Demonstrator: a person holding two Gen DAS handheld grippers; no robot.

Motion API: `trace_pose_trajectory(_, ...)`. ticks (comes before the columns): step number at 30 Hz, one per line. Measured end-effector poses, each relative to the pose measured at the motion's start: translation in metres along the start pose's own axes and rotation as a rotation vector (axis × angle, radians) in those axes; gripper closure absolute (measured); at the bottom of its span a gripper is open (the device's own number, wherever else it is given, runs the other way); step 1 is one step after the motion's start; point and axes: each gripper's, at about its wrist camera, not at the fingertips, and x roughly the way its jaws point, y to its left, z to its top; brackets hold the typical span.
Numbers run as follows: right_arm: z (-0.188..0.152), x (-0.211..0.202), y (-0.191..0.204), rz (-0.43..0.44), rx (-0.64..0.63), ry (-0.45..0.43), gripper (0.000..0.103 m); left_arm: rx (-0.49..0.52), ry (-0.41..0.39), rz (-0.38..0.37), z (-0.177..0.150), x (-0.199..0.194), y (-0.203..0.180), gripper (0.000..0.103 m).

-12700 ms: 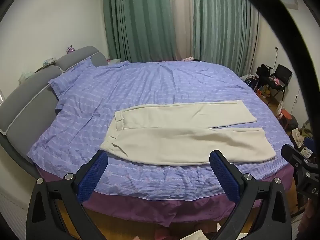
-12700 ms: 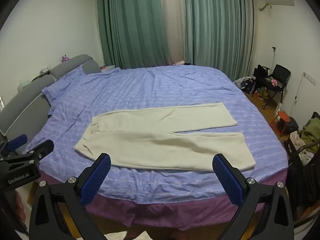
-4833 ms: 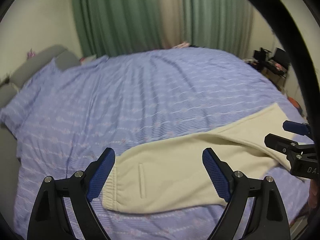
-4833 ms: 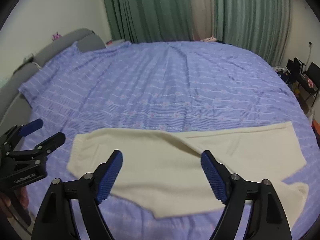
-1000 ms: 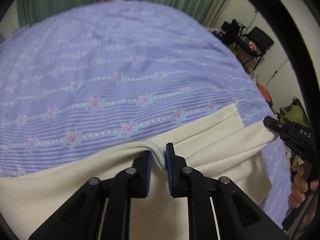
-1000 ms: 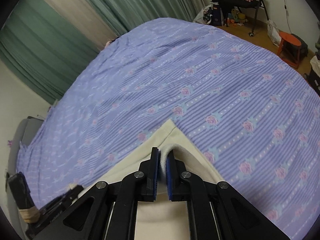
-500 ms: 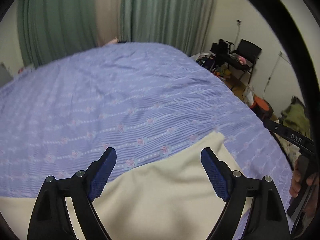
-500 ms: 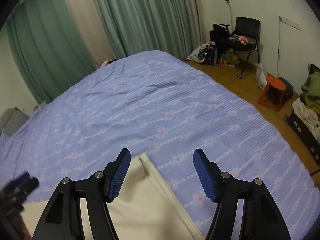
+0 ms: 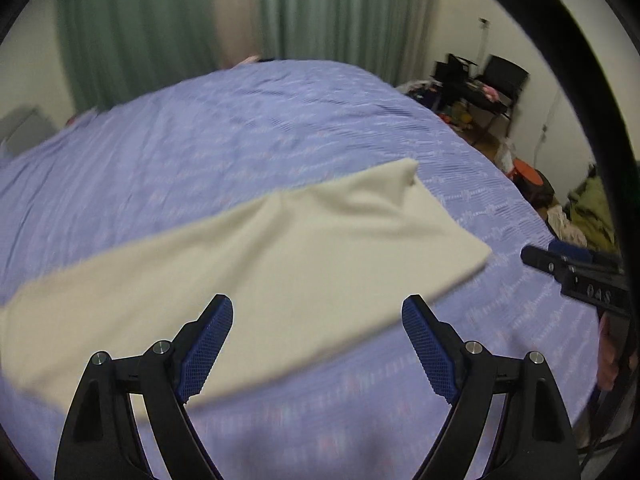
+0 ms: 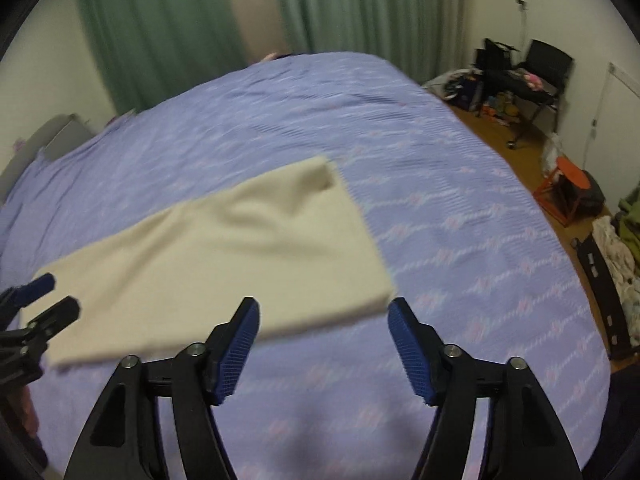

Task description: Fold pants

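Item: cream pants (image 9: 280, 264), lying flat on the purple flowered bedspread (image 9: 280, 128), toward the near edge of the bed.

Condition: one leg appears laid over the other, so the pants read as a single long band with one squared end toward the chair (image 10: 548, 64) side of the room. The far corner of that end sits slightly rumpled (a small raised peak in the cloth). Whether the edges match all along I cannot tell; both views are blurred.

Progress, as I judge it: the lengthwise fold looks done. Left to do is the folding across the length, once or twice, to bring the band down to a compact stack, and perhaps a smoothing of that rumpled corner.

Left gripper (image 9: 316, 344): jaws wide, nothing between the blue pads, held above the near long edge of the pants and angled downward at the bed. No cloth touches it.

Right gripper (image 10: 324, 344): jaws opening, nothing between them, poised above bare bedspread just off the squared end of the pants, likewise tilted down. Part of a hand (image 9: 610, 356) shows beneath its handle in the left view.

Both tools hang clear of the fabric, side by side, the left nearer the middle of the band, the right nearer its end.
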Motion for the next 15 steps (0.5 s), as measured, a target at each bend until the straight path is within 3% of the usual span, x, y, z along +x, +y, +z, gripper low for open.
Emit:
trace_pose_trajectory(8,-0.036,-0.078,0.095,0.225,-0.145,0.037,0.025,-0.235,0.031,0.148,-0.071,-0.118,0.075,0.013)
trace_pose_trajectory(15,-0.062,-0.131,0.221,0.364,-0.319,0.005,0.025,-0.346,-0.003,0.268,-0.125,-0.194,0.169,0.012)
